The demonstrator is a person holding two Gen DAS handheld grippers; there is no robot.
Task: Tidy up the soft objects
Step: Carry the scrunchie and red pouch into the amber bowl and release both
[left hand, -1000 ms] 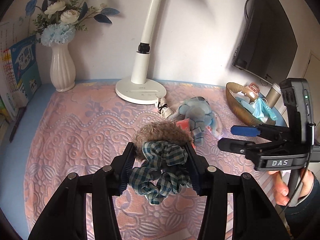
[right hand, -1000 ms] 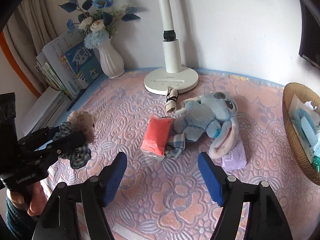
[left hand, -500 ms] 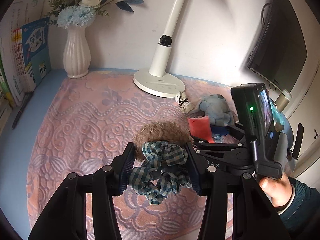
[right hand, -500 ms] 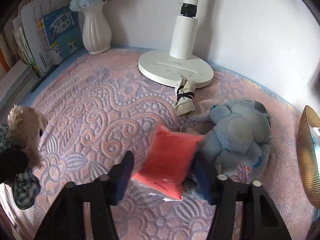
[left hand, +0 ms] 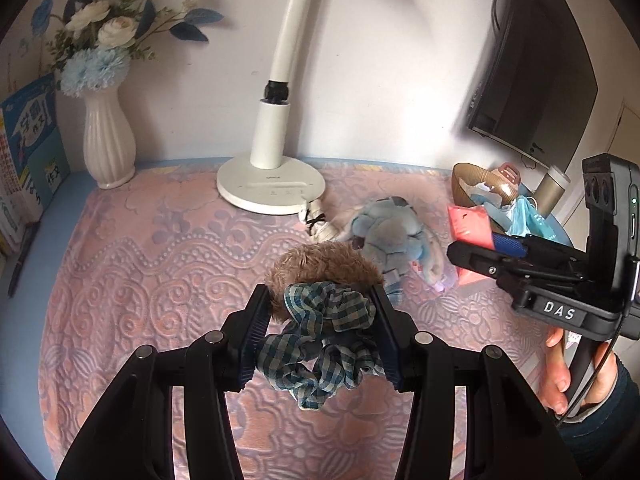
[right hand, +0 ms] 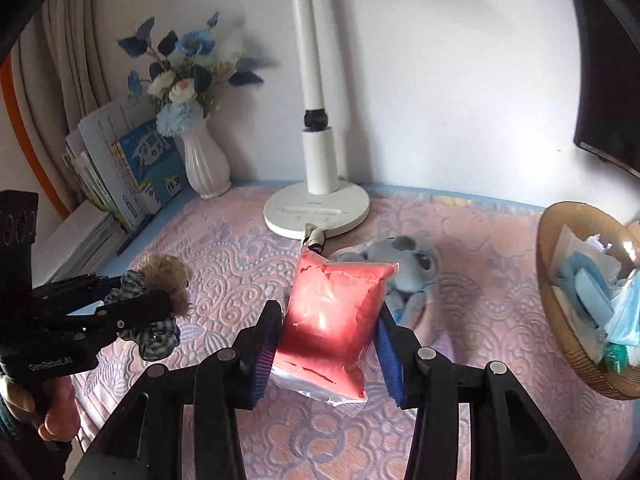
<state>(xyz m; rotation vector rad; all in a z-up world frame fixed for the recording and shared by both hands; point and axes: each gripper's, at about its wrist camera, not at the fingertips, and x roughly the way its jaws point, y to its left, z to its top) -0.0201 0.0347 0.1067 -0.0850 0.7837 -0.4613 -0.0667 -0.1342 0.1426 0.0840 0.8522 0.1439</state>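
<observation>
My left gripper [left hand: 320,336] is shut on a brown plush bear [left hand: 324,264] with a blue checked scrunchie [left hand: 324,344], held above the pink mat; it also shows in the right wrist view [right hand: 160,300]. My right gripper [right hand: 326,344] is shut on a red soft packet [right hand: 332,316] and holds it lifted off the mat; the packet also shows in the left wrist view [left hand: 468,228]. A blue plush toy [left hand: 392,232] lies on the mat beyond both grippers, partly hidden behind the packet in the right wrist view [right hand: 412,264].
A white desk lamp [left hand: 272,184] stands at the back, a rolled cord [left hand: 316,220] by its base. A white vase of flowers [left hand: 108,140] and books [left hand: 28,160] are at the left. A woven basket [right hand: 580,300] of masks and cloths sits at the right. A monitor [left hand: 532,72] hangs at the upper right.
My right gripper moved in on the red packet, shut on it and lifted it off the mat. My left gripper kept hold of the bear and scrunchie.
</observation>
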